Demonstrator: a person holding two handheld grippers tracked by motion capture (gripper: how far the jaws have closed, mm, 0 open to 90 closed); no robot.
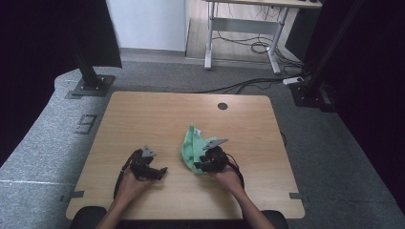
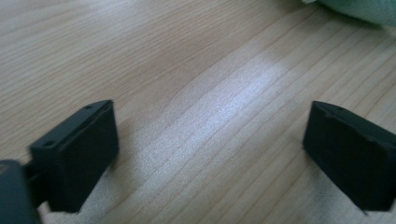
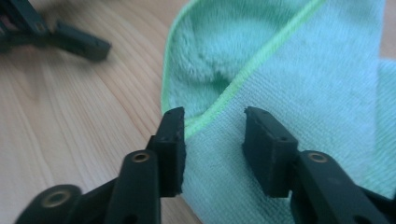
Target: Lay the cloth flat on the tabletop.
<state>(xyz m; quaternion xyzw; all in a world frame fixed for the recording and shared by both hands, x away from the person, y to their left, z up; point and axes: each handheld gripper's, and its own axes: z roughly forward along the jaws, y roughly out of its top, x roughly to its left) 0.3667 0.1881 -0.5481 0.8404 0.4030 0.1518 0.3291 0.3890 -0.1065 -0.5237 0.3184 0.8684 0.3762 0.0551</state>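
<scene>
Left tool (image 1: pixel 160 171) first: it rests low over bare wood at the near left of the counter (image 1: pixel 143 114), its two black jaws standing wide apart with nothing but wood grain between them in the left gripper view. Only a corner of the green cloth (image 2: pixel 359 9) reaches the upper right of that view, so this tool is well short of the fabric and takes no part in the grip for now.

Moving right, the green cloth (image 1: pixel 193 145) lies crumpled and partly folded over itself near the middle of the counter, just beyond the person's right hand (image 1: pixel 228 177). In the right gripper view its brighter stitched hem (image 3: pixel 243 74) runs diagonally across the folded layers and down toward the left jaw.

Right tool (image 1: pixel 200 166) sits at the cloth's near edge. Its jaws stand partly apart, over the fabric, with a stretch of cloth and the end of the hem lying in the gap; the pads do not appear to press on it, so I judge nothing is gripped.

My reading is that the step in hand is a regrasp on the near edge, likely to spread or fold the cloth. The next move calls for the right tool to settle onto the hemmed edge and close on one layer, not the whole bunch, while the left tool travels right to take a second point along the same edge. A grip on both layers would keep the fold shut.
</scene>
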